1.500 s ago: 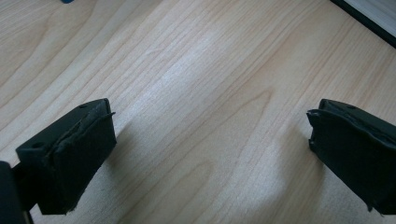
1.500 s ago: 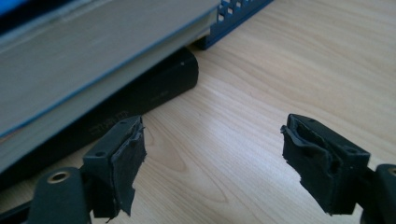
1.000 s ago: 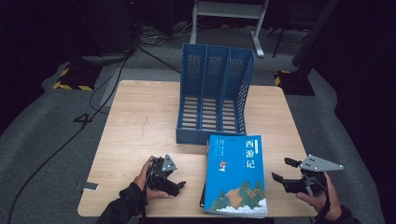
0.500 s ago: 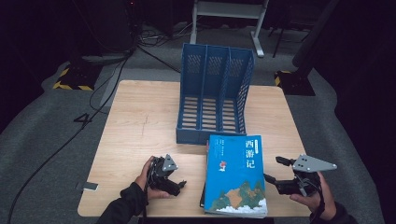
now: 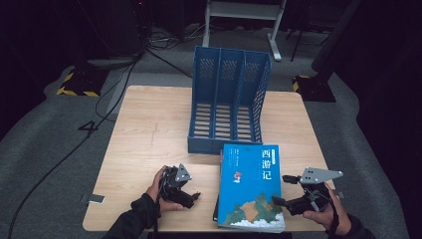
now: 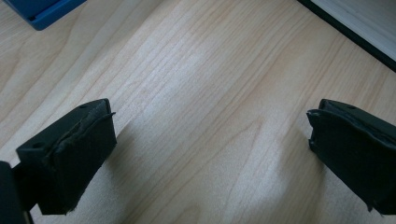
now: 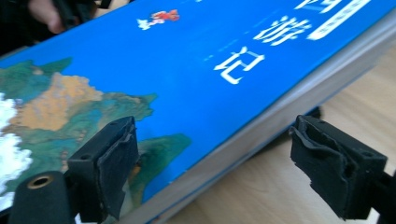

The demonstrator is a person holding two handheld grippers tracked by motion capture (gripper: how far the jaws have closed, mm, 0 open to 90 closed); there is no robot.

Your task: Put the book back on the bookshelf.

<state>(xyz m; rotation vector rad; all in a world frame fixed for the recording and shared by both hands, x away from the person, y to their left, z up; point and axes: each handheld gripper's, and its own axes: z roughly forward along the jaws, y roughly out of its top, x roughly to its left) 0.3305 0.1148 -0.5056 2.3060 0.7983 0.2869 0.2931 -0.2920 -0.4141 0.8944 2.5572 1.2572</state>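
On the pale wooden table (image 5: 149, 124) in front of me, a thick book with a bright blue cover (image 5: 251, 186), white Chinese characters and a painted map, lies flat near the front edge, right of centre. It rests on something thin and dark, whose edge peeks out at its left. Just behind the book stands a blue plastic file rack with three slotted compartments (image 5: 229, 99), its base close to the book's far edge.

My right gripper (image 5: 282, 189) sits at the book's right side, its jaws spread wide and just now opening further. In the right gripper view, one pad hovers above the cover and the other sits beyond the page edge above the table, so the book's edge lies between them; the pads do not press on it.

My left gripper (image 5: 191, 191) rests in my left hand (image 5: 158, 191) on the table left of the book, apart from it. Its jaws are spread wide over bare wood, with nothing between them.
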